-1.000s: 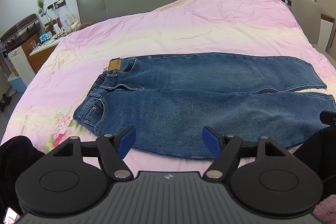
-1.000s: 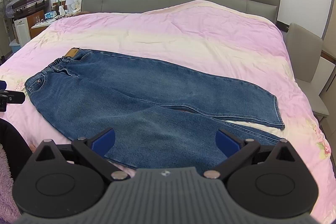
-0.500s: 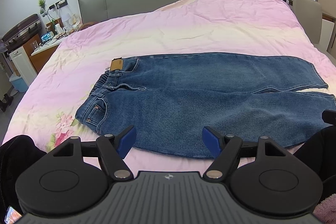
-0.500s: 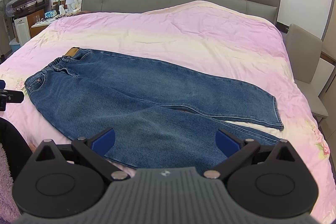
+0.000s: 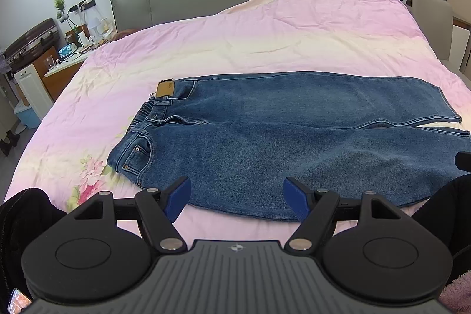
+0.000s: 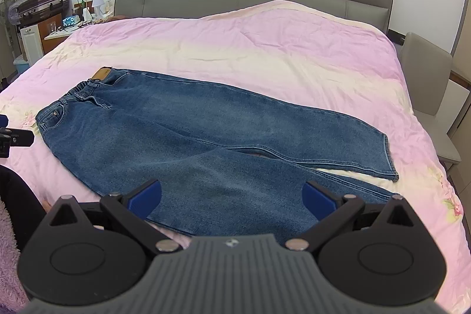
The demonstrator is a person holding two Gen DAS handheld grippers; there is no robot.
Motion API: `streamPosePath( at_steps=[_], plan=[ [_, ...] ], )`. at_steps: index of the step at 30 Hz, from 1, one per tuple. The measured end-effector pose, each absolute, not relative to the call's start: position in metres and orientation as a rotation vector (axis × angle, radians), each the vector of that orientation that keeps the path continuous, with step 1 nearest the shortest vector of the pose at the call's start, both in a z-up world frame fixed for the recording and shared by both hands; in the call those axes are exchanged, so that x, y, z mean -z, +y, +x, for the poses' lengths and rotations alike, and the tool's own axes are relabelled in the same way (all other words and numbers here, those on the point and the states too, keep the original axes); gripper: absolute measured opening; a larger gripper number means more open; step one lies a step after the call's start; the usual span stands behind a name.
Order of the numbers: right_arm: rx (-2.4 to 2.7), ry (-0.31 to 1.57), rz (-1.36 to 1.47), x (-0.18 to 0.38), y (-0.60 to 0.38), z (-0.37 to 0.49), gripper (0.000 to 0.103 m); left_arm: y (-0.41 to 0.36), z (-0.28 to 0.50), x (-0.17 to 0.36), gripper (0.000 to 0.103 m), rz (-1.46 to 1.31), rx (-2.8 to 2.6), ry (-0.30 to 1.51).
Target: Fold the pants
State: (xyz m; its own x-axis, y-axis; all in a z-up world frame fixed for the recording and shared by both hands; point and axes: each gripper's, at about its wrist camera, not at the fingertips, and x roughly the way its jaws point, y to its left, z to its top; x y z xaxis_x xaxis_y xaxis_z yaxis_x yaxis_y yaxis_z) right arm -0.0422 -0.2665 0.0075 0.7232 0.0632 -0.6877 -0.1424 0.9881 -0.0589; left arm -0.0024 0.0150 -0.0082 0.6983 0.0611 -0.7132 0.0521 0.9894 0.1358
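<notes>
Since jeans (image 5: 279, 137) lie flat w/ waist at 9 o'clock, left gripper (image 5: 237, 194) & right gripper (image 6: 231, 196) hover spread, empty, prob. for near-edge grab.

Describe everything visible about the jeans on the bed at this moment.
The jeans are mid-blue denim, lying flat and unfolded across the pink bedspread. The elastic waistband with its tan leather patch points left, the legs run right and part slightly near the hems. A riveted front pocket shows. Neither the left gripper nor the right gripper, both open, touches them.
</notes>
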Motion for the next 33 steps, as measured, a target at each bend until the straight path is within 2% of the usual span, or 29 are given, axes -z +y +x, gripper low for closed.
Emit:
streamPosePath(
  at_steps=[10, 23, 27, 33],
  plan=[
    [-0.112, 0.749, -0.104, -0.003, -0.270, -0.039, 0.098, 0.023, 0.001, 0.011, 0.082, 0.180, 0.005, 0.807],
    [-0.067, 0.731, -0.113, 0.020, -0.336, 0.008, 0.097, 0.098, 0.055, 0.022, 0.081, 0.468, 0.102, 0.859],
    [-0.075, 0.778, -0.060, 0.025, -0.378, 0.031, 0.078, 0.113, 0.082, 0.053, 0.081, 0.658, 0.153, 0.916],
    [0.010, 0.851, -0.071, 0.031, -0.437, 0.046, 0.070, 0.129, 0.110, 0.123, 0.081, 0.906, 0.245, 1.015]
  ],
)
